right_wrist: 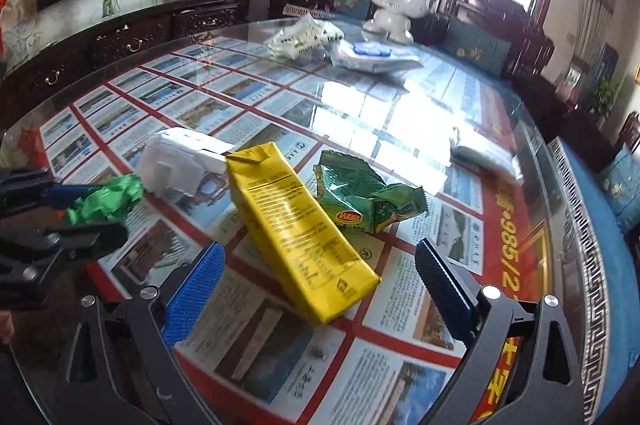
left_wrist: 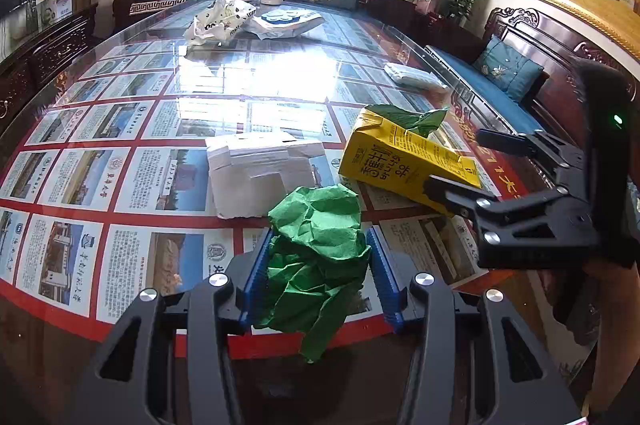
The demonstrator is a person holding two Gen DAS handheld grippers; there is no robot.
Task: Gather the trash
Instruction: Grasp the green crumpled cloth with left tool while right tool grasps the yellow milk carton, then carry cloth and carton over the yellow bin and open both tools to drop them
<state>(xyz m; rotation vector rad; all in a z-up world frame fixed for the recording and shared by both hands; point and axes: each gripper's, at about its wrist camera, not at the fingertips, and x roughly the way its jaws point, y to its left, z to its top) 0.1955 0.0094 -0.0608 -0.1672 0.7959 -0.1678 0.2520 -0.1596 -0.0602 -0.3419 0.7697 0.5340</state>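
From the left wrist, the left tongs [left_wrist: 316, 265] are seen clamped on a crumpled green paper [left_wrist: 318, 249], light and soft, held just above the bench [left_wrist: 120, 129]. From the right wrist, the right tongs [right_wrist: 320, 289] are seen spread apart around the lower end of a yellow carton [right_wrist: 296, 229] lying on the bench; it is judged light, stiff-walled and best gripped across its narrow sides. A green wrapper [right_wrist: 364, 197] lies beside it. No bin is seen.

Glossy glass table [left_wrist: 120, 73]; crumpled green paper [left_wrist: 316, 253].
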